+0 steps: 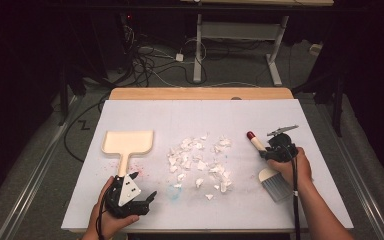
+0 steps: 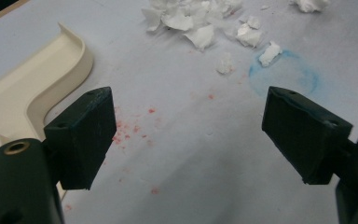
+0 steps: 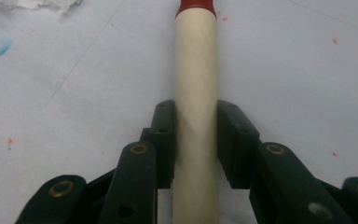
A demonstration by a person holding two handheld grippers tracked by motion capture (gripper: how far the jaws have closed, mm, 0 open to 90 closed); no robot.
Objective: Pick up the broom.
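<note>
The brush [image 1: 269, 165] lies at the right of the high view, its red-tipped handle pointing up-left and its grey bristles toward the lower right, and the right gripper [image 3: 196, 135] is pinched on the pale handle, a jaw pressed to each side partway down from the red tip. The scraps [image 1: 200, 162] sit in a loose heap in the middle of the white sheet [image 1: 205, 115], just left of the brush. The dustpan [image 1: 128, 143] rests at the left of the frame, mouth facing up the picture and handle running down toward the left gripper [image 1: 145, 187], which hangs just below it with its jaws spread wide and nothing between them; in the left gripper view the pan's rim [image 2: 70, 51] curves at the upper left, beside the near jaw rather than between the two. The likely trouble is that the pan is not held: if the brush pushes scraps leftward now, the pan may slide away and paper slip under its lip. The scraps are light, so a quick stroke could scatter them toward the sheet's edge. The grip sits some way from the bristles, so the round handle may twist in the jaws under sideways load.
</note>
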